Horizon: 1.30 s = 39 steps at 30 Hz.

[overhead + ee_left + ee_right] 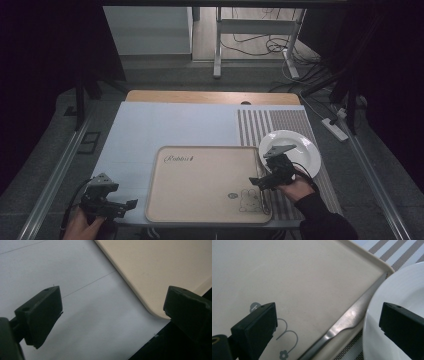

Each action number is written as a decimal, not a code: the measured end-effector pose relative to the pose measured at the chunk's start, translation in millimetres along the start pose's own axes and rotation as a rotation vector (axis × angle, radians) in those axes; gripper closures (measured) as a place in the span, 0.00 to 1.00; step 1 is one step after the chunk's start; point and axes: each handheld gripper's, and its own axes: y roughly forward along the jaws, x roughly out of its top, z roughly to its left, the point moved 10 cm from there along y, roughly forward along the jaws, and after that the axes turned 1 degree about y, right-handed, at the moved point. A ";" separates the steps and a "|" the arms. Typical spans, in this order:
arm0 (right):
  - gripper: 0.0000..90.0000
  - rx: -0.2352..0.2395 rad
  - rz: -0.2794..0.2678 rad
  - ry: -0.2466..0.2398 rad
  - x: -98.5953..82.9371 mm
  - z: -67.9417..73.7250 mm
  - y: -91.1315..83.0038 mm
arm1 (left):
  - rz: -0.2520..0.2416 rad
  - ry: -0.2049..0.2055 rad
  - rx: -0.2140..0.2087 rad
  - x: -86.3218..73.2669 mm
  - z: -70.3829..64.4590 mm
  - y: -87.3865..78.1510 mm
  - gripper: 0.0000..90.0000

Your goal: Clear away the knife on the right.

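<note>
Black tongs sit in each of the person's hands at the table's near edge. The left gripper is at about seven o'clock on the pale blue mat, aimed toward three o'clock at the near left corner of the tray; its jaws are spread wide with nothing between them, hovering over the mat and that rounded corner. The right gripper is at about four o'clock, the hand behind it, pointing toward nine o'clock over the tray's right rim; its jaws are likewise released and empty.

One beige tray lies at the near centre, printed with script lettering and a small rabbit drawing. One steel knife lies along its right rim. One white plate sits on the striped placemat just beside the tray, at three o'clock.
</note>
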 end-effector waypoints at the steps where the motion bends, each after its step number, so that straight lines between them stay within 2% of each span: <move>1: 0.02 -0.004 0.001 -0.002 -0.7 -0.9 -0.9 | 0.001 0.001 0.000 -0.1 0.1 0.0 0.04; 9: 0.00 -0.026 -0.019 0.007 -4.2 -6.0 -6.1 | 0.000 0.001 -0.001 0.0 -0.2 0.0 0.04; 24: 0.00 -0.058 -0.025 0.041 -19.1 -14.2 -11.8 | -0.001 0.004 -0.003 -0.1 -0.3 -0.3 0.04; 39: 0.00 -0.100 -0.057 0.072 -34.4 -18.9 -28.7 | -0.004 0.004 -0.007 0.0 -0.6 -0.4 0.04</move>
